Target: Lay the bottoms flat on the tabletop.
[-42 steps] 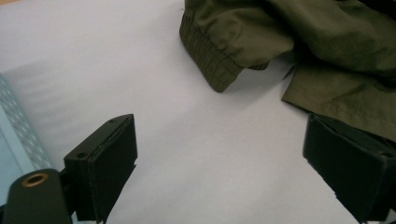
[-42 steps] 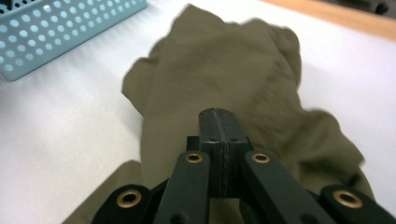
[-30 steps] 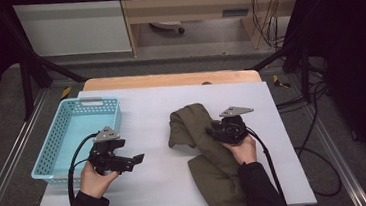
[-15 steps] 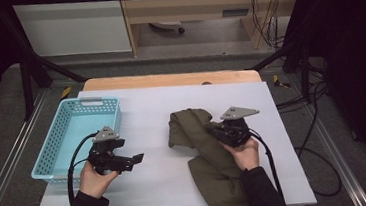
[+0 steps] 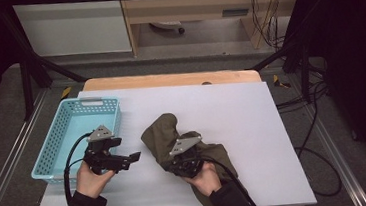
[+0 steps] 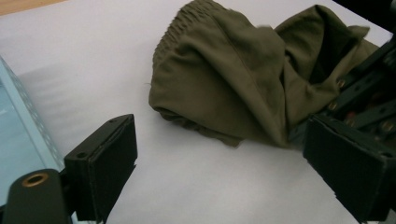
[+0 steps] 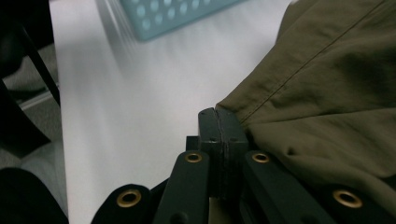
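Lying crumpled on the white table, the olive-green garment sits right of centre, its gathered waistband end pointing toward the far side while the rest trails back over the near edge beside the person's right forearm. The right gripper rests against the near-left part of this cloth. In the right gripper view its 2 black jaws are pressed tight together with a fold of the olive-green garment pinched at the tips, a stitched seam running away from the clamp; the jaws have just been closing, with that fabric between them. The right hand wraps the gripper body from the near side, and a black cable trails back along the sleeve.

The left gripper is held just above the table, left of the garment and apart from it, its tips pointing right toward the cloth. In the left gripper view its 2 jaws stand wide apart with bare table between them, released and gripping nothing; the garment lies beyond them. The left hand holds that gripper close to the near-right corner of the light-blue basket, which stands at the left edge of the table.
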{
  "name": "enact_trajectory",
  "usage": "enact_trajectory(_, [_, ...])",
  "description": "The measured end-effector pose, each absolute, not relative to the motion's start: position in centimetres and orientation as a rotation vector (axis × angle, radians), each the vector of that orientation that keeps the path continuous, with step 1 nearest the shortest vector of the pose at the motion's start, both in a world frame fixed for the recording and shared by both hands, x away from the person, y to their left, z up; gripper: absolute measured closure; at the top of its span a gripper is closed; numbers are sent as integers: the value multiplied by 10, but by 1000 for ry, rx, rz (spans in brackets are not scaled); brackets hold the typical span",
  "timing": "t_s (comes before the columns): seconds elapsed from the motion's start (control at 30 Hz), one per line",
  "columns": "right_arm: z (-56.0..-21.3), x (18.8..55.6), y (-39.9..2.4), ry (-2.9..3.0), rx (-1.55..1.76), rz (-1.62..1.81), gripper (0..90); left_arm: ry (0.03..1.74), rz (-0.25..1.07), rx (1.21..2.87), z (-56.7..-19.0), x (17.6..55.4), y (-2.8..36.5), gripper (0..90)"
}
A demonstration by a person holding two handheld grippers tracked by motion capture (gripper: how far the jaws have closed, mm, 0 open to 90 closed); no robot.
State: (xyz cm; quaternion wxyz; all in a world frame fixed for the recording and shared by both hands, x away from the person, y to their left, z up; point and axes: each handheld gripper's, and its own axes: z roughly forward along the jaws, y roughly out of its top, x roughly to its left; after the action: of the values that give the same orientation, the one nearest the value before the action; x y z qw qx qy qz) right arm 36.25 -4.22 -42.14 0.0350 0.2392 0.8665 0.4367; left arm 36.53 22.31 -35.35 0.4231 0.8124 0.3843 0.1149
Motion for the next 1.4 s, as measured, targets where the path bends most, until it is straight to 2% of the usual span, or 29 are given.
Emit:
enact_trajectory(0.1, [-428, 360, -39, 2688, 738, 1308, 871, 965, 287, 2030, -353, 365, 224, 102])
enact_trajectory(0.4, [-382, 357, -103, 2409, 831, 1357, 377, 949, 281, 2054, -356, 365, 212, 108])
enact_trajectory(0.47, [-376, 360, -122, 2340, 880, 1357, 326, 939, 276, 2065, -357, 365, 208, 108])
enact_trajectory(0.53, [-372, 365, -143, 2268, 934, 1348, 312, 934, 266, 2069, -358, 365, 204, 110])
enact_trajectory(0.63, [-372, 372, -164, 2207, 1010, 1321, 315, 922, 244, 2071, -358, 368, 196, 117])
enact_trajectory(0.73, [-379, 382, -177, 2212, 1082, 1273, 374, 911, 239, 2077, -355, 373, 185, 138])
enact_trajectory(0.8, [-384, 388, -181, 2225, 1120, 1262, 413, 904, 234, 2065, -352, 377, 176, 163])
enact_trajectory(0.93, [-396, 395, -175, 2286, 1135, 1224, 427, 882, 203, 2081, -353, 386, 153, 232])
enact_trajectory(1.0, [-401, 394, -165, 2347, 1090, 1218, 513, 873, 194, 2091, -358, 389, 141, 261])
enact_trajectory(1.1, [-402, 391, -159, 2370, 1053, 1214, 562, 858, 174, 2117, -365, 394, 127, 331])
enact_trajectory(1.13, [-403, 389, -156, 2372, 1038, 1208, 605, 865, 181, 2127, -368, 395, 123, 331])
enact_trajectory(1.17, [-404, 388, -154, 2369, 1020, 1196, 642, 869, 189, 2142, -370, 396, 120, 356])
enact_trajectory(1.2, [-404, 387, -151, 2371, 997, 1171, 720, 866, 190, 2160, -372, 397, 118, 455])
enact_trajectory(1.27, [-405, 388, -151, 2382, 1013, 1180, 779, 875, 191, 2183, -376, 398, 115, 554])
enact_trajectory(1.3, [-405, 388, -151, 2382, 1013, 1180, 779, 879, 179, 2192, -378, 399, 114, 554])
enact_trajectory(1.4, [-404, 389, -154, 2386, 1043, 1191, 827, 882, 158, 2217, -383, 398, 113, 704])
